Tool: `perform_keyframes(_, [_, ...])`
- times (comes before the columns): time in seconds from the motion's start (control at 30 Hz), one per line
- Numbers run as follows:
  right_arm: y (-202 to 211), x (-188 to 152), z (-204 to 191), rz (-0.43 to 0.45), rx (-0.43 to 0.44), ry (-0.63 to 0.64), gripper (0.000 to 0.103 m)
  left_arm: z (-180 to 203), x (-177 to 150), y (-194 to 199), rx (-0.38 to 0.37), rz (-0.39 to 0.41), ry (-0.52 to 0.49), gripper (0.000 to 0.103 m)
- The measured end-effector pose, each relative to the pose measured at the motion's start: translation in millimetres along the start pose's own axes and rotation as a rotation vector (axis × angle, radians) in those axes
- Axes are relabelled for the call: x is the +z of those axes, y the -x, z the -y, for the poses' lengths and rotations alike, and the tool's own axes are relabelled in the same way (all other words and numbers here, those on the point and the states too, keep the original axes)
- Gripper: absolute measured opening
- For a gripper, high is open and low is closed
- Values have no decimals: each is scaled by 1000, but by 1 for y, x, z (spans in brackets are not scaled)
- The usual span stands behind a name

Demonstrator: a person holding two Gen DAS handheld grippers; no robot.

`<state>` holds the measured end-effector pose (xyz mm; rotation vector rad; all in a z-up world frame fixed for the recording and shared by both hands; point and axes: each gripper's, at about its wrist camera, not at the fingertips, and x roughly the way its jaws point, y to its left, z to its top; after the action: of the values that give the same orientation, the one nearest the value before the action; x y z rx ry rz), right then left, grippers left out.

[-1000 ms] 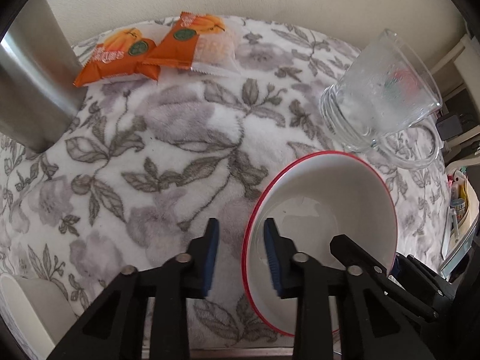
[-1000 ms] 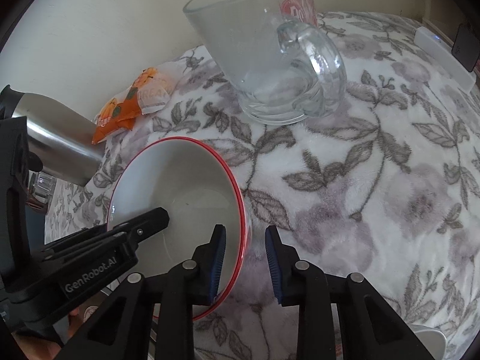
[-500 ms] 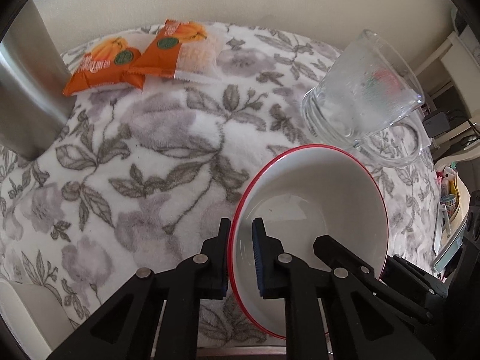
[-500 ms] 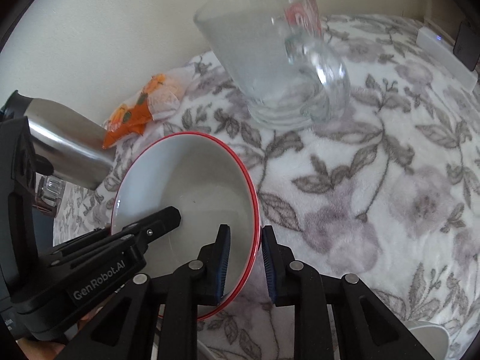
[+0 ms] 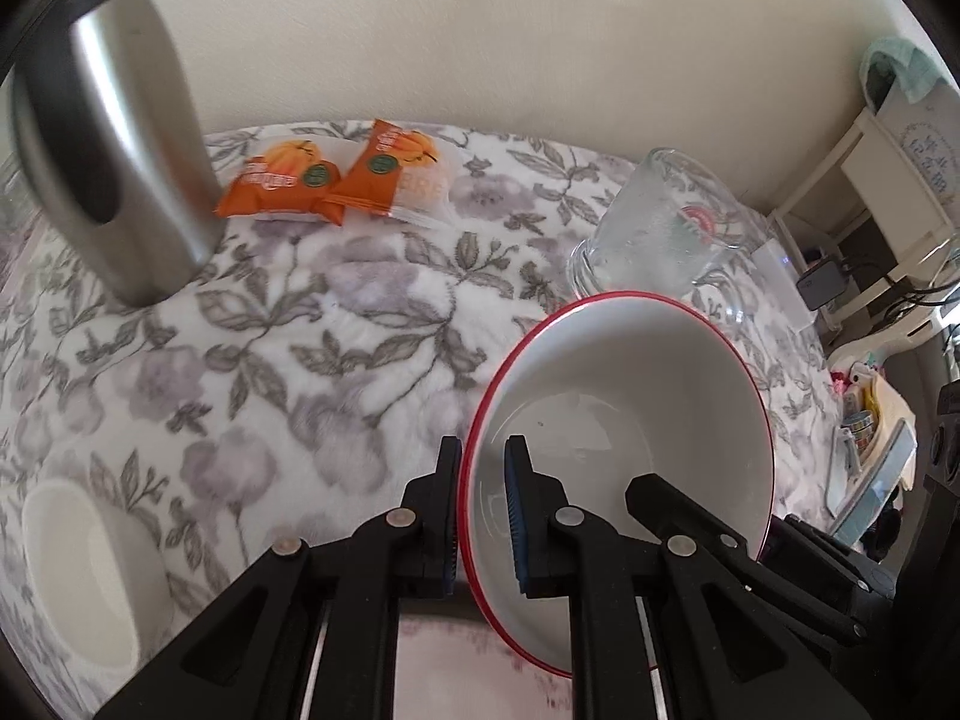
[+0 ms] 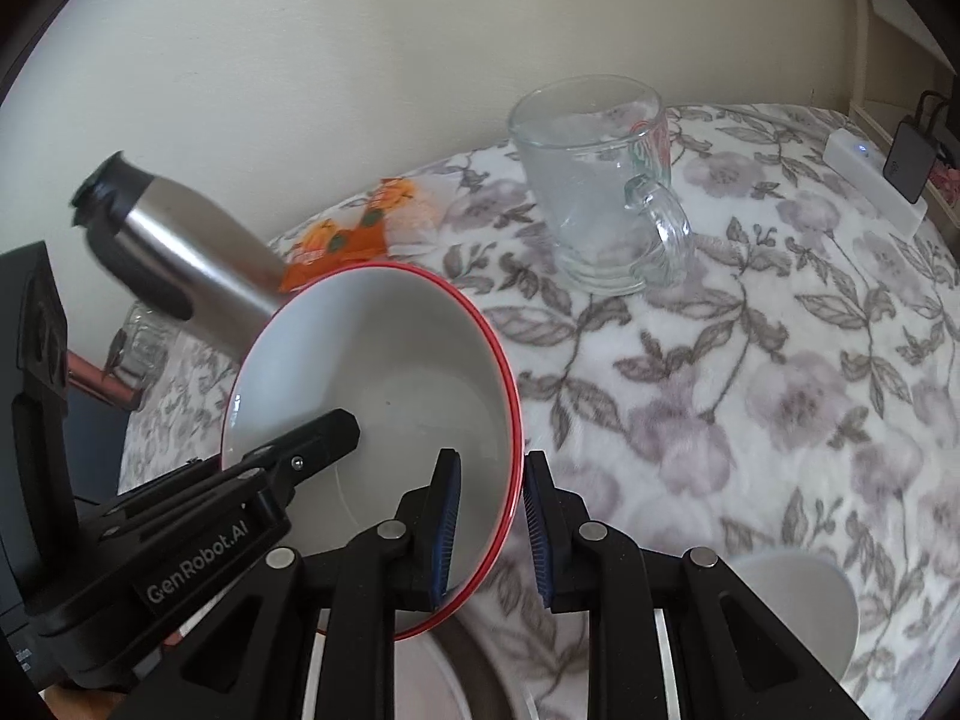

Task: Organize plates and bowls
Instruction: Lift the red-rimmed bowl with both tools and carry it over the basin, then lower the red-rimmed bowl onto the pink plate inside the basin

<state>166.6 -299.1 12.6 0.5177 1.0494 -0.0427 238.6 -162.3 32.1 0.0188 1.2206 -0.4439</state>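
A white bowl with a red rim (image 5: 618,420) hangs tilted above the flowered cloth, held from both sides. My left gripper (image 5: 483,450) is shut on its near-left rim, one pad inside and one outside. My right gripper (image 6: 492,468) is shut on the opposite rim of the same bowl (image 6: 384,372). Each wrist view also shows the other gripper's fingers reaching into the bowl. A small white bowl (image 5: 84,564) sits on the cloth at the lower left, and it shows again at the lower right of the right wrist view (image 6: 792,606).
A glass mug (image 6: 594,192) stands behind the bowl. A steel flask (image 5: 114,150) stands at the far left, with two orange snack packets (image 5: 336,174) beside it near the wall. A white power strip (image 6: 870,180) lies at the far right. A pale curved rim (image 6: 456,678) shows below the right gripper.
Both grippers closed onto the bowl's rim, then rose with it. The bowl has come up off the cloth and the table looks farther away.
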Motion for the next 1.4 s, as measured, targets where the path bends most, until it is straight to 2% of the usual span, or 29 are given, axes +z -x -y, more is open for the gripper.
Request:
perform_keyframes(0.37, [43, -43, -28, 12, 36, 38, 23, -20, -46, 44, -29, 51, 100, 15])
perform_keyframes(0.67, [61, -78, -45, 42, 55, 45, 23, -33, -81, 69, -20, 82, 125, 15])
perform_keyframes(1.13, [63, -120, -73, 75, 43, 54, 23, -68, -128, 80, -44, 79, 206, 15])
perform_keyframes(1.4, [53, -136, -86, 78, 50, 43, 23, -81, -142, 86, -4, 94, 215, 15])
